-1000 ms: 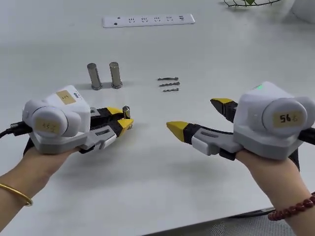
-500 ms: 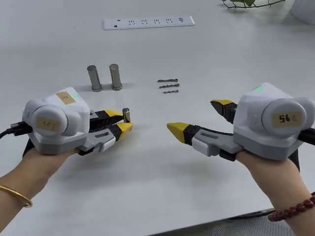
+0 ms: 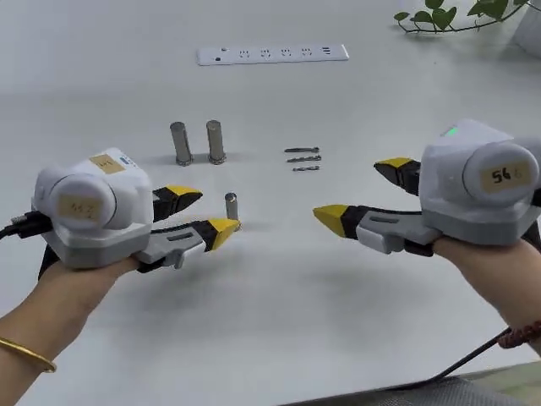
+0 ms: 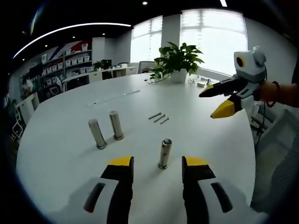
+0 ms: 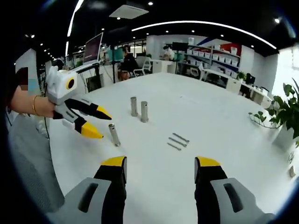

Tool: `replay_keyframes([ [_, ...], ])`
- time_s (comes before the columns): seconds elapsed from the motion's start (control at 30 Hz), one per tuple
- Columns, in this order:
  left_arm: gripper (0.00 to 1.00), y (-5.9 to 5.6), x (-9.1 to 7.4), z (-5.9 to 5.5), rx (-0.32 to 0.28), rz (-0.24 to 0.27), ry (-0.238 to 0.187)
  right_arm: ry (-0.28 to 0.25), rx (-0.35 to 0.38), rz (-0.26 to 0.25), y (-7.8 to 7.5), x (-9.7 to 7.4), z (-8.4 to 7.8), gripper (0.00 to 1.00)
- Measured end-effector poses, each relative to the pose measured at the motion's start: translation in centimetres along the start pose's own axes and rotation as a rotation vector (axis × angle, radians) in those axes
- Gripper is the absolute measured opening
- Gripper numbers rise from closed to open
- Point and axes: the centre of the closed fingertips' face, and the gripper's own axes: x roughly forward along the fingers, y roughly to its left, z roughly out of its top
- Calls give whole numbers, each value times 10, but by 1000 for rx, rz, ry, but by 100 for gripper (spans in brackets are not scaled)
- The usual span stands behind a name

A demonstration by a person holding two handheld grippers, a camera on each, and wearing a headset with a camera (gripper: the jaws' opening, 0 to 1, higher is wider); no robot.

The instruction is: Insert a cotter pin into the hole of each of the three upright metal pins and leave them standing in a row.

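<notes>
Head view: the open left claw (image 3: 215, 211) brackets a short upright steel pin (image 3: 231, 207) left of centre on the white tabletop (image 3: 279, 321); left gripper view: pin untouched, lower centre; right gripper view: the right claw (image 5: 161, 162) gapes empty, so fetching a thin wire cotter pin (image 5: 177, 140), mid-frame, seems next.

1. Any hole in the near metal pin (image 3: 231, 205), the left far pin (image 3: 180, 143) or the right far pin (image 3: 215, 140) is too small to make out.
2. The three cotter pins (image 3: 305, 158) are thin slivers; loop and legs cannot be told apart.
3. In the head view, the lower jaw tip of the left gripper (image 3: 218, 210) hides the near metal pin's foot.
4. The top edge cuts off the plant (image 3: 448, 15).
</notes>
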Motion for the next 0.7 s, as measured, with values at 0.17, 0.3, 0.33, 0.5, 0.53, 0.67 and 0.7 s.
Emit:
replay_keyframes([
  [0.17,54,2,-10,2,-43,43,-7,77,-123,36,-10,12,0,49],
  [0.3,61,3,-17,4,-42,68,-12,90,-173,61,-18,26,7,45],
  [0.33,63,3,-18,3,-52,67,-10,102,-181,74,-22,30,6,45],
  [0.5,73,5,-27,1,-30,104,12,198,-249,140,-28,46,-2,41],
  [0.53,74,5,-29,-1,-24,113,18,222,-265,147,-29,48,-5,40],
  [0.67,76,8,-34,-4,-33,130,17,280,-271,196,-32,61,-15,37],
  [0.7,78,9,-35,-5,-38,129,12,286,-280,204,-32,65,-16,36],
])
